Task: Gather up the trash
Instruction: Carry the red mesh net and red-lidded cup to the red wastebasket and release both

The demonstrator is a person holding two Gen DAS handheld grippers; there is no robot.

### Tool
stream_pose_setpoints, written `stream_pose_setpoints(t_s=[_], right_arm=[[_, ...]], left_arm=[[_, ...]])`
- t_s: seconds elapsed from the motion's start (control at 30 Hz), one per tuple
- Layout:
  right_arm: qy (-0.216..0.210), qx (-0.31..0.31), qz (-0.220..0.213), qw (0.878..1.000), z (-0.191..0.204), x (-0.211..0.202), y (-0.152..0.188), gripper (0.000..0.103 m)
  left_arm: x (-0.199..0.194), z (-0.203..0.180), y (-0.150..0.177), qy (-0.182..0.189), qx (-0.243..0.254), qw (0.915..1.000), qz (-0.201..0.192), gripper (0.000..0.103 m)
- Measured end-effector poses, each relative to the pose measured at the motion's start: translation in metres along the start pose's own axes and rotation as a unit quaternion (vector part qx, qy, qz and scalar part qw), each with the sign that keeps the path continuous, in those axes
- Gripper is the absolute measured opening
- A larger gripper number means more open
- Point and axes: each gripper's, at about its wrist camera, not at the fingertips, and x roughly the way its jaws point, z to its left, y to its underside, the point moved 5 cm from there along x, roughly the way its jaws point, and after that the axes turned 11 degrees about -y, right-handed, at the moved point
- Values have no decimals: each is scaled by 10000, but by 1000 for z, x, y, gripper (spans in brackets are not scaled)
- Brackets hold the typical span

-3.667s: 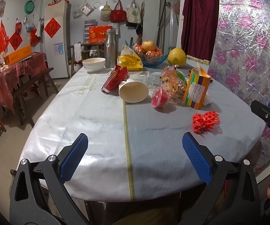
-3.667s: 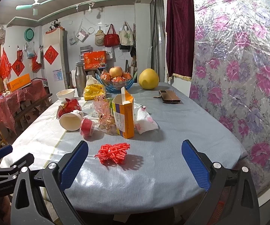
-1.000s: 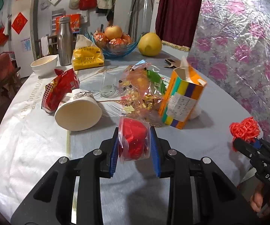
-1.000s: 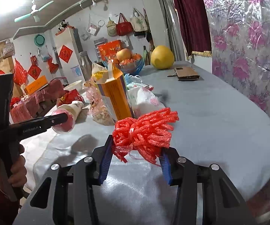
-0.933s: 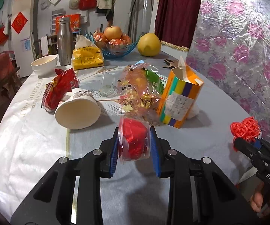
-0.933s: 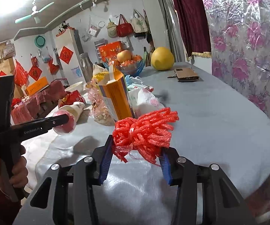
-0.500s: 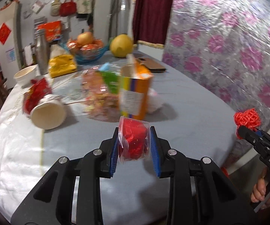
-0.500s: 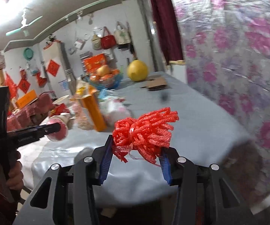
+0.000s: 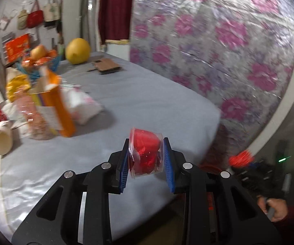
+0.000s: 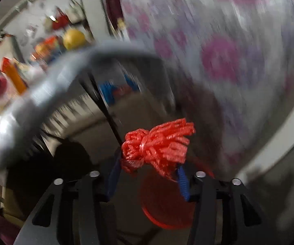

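Note:
My left gripper (image 9: 146,159) is shut on a clear plastic cup with red wrapping inside (image 9: 146,153) and holds it above the table's right edge. My right gripper (image 10: 147,169) is shut on a red foam fruit net (image 10: 157,143), held off the table's side, low, above a red bin (image 10: 167,208) on the floor. The right gripper with the net also shows at the right of the left wrist view (image 9: 241,159). More trash lies on the table (image 9: 147,102): an orange carton (image 9: 57,106), a paper cup (image 9: 0,145), a clear wrapper (image 9: 34,118), a white bag (image 9: 81,106).
A pomelo (image 9: 77,51), a fruit bowl (image 9: 42,61) and a brown wallet (image 9: 106,66) sit at the table's far end. A flowered plastic sheet (image 9: 218,40) hangs close on the right. The right wrist view is blurred; the table's edge (image 10: 45,94) curves above it.
Both grippers swung right, away from the table's middle. The right gripper dropped below the table's edge with the net, over the red bin. The left still holds the cup.

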Motion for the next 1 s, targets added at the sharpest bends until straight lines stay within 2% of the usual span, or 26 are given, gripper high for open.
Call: stream_pose_setpoints(t_s=[0.1,0.2,0.4,0.63,0.7,0.77,0.87,1.0], right_arm=[[169,255,179,9994,-24,16,17,60],[9,482,-91,9988,-35,5,11,69],[87,860,-822,9929,-65,-30,-4,78],[-4,1371,-1121,9842,-100,-44,-2,78],[0,1406,-1156,9833,-102,-46,-2,78],[-23,1413,-1209,9826,-103,-47,-2,78],[-70,1382,-1264,9823,-103,-52,-2,78],[-162,1357,-1278,9823,-102,-54,0,78]], left_arm=[[10,-27,1,155,200,9996,93,31],[18,-56,1,304,444,9984,171,31],[33,-118,3,679,974,9925,288,31],[60,-190,23,1068,1519,9807,605,32],[67,-207,27,1146,1637,9772,710,38],[71,-215,28,1116,1664,9772,709,63],[69,-217,25,952,1646,9802,547,84],[60,-206,20,625,1649,9838,309,93]])
